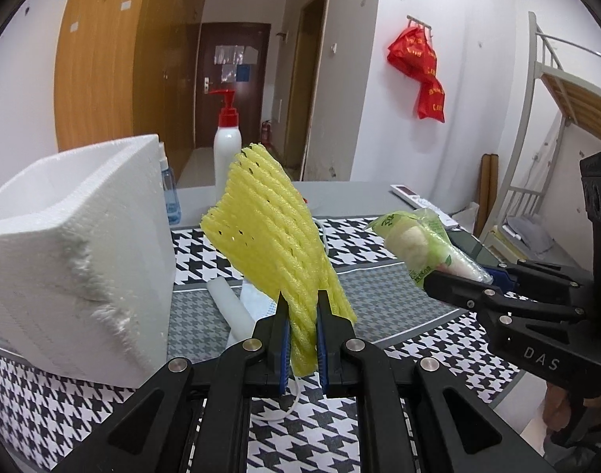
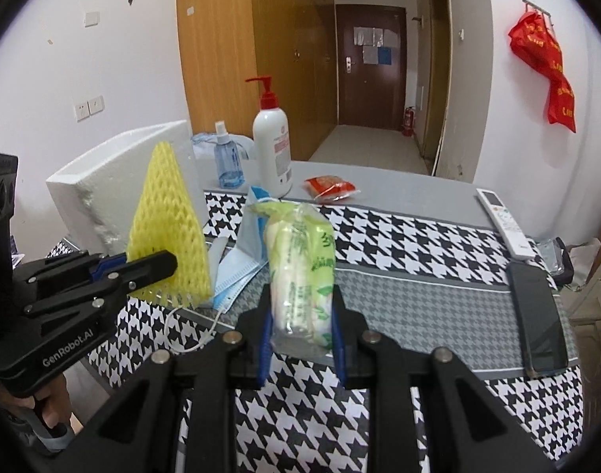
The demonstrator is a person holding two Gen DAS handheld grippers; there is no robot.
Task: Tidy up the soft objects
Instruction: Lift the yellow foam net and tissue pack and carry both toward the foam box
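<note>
Left gripper (image 1: 302, 331): nearest the left wrist camera, its blue-lined jaws pinch the lower edge of the yellow foam net, which is squeezed thin between the pads.
Right gripper (image 2: 302, 329): nearest the right wrist camera, jaws part-way apart and clamped on the bottom of the tissue pack; it sits to the right of the left gripper.
Table (image 2: 399, 191): grey top below both grippers, covered with a black-and-white houndstooth cloth (image 2: 419, 244).
Foam box (image 1: 75, 244): white, open-topped, just left of the left gripper, standing on the cloth.
Yellow foam net (image 1: 277, 244): flat mesh sleeve rising from the left jaws, tilted to the left, clear of the table.
Tissue pack (image 2: 300, 264): clear wrapper with green print, white rolls inside, standing up from the right jaws, off the cloth.
Pump bottle (image 2: 273, 149): white with red pump, beyond both grippers, near the table's far edge.
Face masks (image 2: 237, 272): pale blue, lying on the cloth between the two grippers, ear loop trailing toward the camera.
Phone (image 2: 539, 315): dark, flat on the cloth right of the right gripper.
Remote (image 2: 505, 222): white, beyond the phone.
Spray bottle (image 2: 227, 157): blue, left of the pump bottle.
Red packet (image 2: 330, 188): beyond the tissue pack, on bare table.
</note>
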